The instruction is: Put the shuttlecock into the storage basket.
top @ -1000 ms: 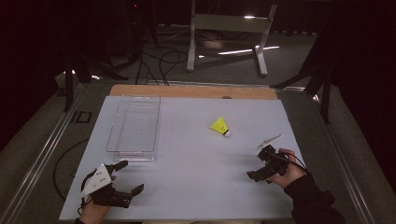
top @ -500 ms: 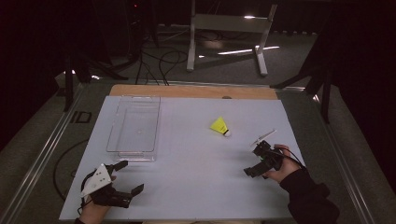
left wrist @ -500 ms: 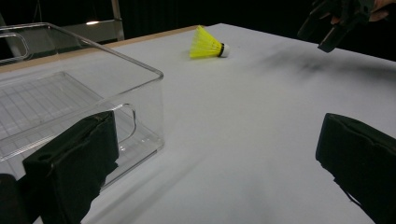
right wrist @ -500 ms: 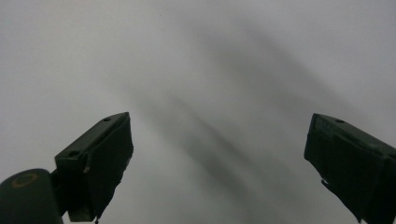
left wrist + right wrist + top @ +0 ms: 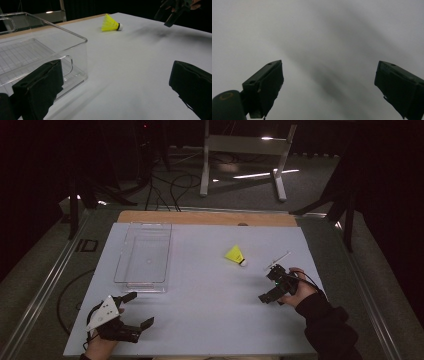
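Clear plastic bin (image 5: 144, 255): it is placed on the left part of the white table (image 5: 210, 320), empty and upright; in the left gripper view its near corner (image 5: 75, 60) is seen just behind the left jaw.
Left gripper (image 5: 134, 312): it is held low at the near left corner of the table, just in front of the bin and apart from it. The jaws are spread wide and nothing is between them. A grey three-cornered plate is seen on its top.
Yellow shuttlecock (image 5: 235, 255): it is laid on its side on the table, right of the centre, with the white cork end turned to the right. It is well apart from the bin and near the right gripper, but not touched by it. In the left gripper view it (image 5: 111, 23) is seen far ahead.
Right gripper (image 5: 270, 285): it is held in the right hand (image 5: 296, 290) above the right part of the table. In the right gripper view the jaws are released, wide apart, with blurred white surface between them.
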`<state>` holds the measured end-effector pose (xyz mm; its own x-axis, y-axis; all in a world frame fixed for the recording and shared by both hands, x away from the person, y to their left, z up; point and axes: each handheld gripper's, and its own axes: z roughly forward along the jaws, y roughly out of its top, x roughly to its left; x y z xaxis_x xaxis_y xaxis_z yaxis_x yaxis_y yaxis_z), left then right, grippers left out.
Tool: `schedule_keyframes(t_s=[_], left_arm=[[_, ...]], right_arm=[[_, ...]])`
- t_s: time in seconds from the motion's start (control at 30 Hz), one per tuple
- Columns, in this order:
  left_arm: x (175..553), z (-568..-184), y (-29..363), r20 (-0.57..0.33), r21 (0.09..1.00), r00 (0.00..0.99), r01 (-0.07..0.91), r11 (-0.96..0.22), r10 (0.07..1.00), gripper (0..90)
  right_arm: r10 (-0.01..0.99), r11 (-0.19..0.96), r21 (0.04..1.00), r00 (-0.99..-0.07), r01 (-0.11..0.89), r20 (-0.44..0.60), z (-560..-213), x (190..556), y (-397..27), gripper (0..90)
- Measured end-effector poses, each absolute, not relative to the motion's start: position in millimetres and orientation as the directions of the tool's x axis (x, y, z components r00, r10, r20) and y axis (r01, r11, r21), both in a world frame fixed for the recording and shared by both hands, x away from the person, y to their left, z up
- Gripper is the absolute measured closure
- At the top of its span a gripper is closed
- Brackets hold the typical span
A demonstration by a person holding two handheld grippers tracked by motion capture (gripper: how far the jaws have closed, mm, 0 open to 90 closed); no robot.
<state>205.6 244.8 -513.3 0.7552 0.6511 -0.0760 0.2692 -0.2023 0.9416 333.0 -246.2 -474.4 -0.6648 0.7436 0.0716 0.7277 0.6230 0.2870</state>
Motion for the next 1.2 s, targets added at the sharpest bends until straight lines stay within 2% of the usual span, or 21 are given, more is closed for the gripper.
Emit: schedule_keyframes(t_s=[0.5, 0.77, 0.87, 1.07, 1.2], left_arm=[[205.8, -513.5, 245.0, -0.078, 0.942, 0.754, 0.269, -0.198, 0.652, 0.4], [205.8, -513.6, 245.2, -0.080, 0.943, 0.754, 0.270, -0.196, 0.652, 0.3], [205.7, -513.5, 245.2, -0.080, 0.943, 0.754, 0.270, -0.196, 0.652, 0.4], [205.9, -513.7, 245.5, -0.083, 0.943, 0.755, 0.271, -0.194, 0.650, 0.4], [205.8, -513.5, 245.5, -0.083, 0.943, 0.756, 0.270, -0.193, 0.650, 0.3]], right_arm=[[0.755, 0.620, 0.267, -0.653, 0.738, 0.054, -468.6, 352.3, -242.9, 11.5], [0.748, 0.633, 0.248, -0.662, 0.733, 0.049, -465.6, 361.1, -238.7, 16.3], [0.741, 0.638, 0.234, -0.668, 0.733, 0.071, -467.3, 365.3, -237.5, 16.2], [0.716, 0.655, 0.230, -0.688, 0.720, 0.116, -469.5, 373.0, -233.9, 9.5], [0.725, 0.651, 0.221, -0.681, 0.726, 0.101, -471.0, 377.0, -229.8, 9.5]])
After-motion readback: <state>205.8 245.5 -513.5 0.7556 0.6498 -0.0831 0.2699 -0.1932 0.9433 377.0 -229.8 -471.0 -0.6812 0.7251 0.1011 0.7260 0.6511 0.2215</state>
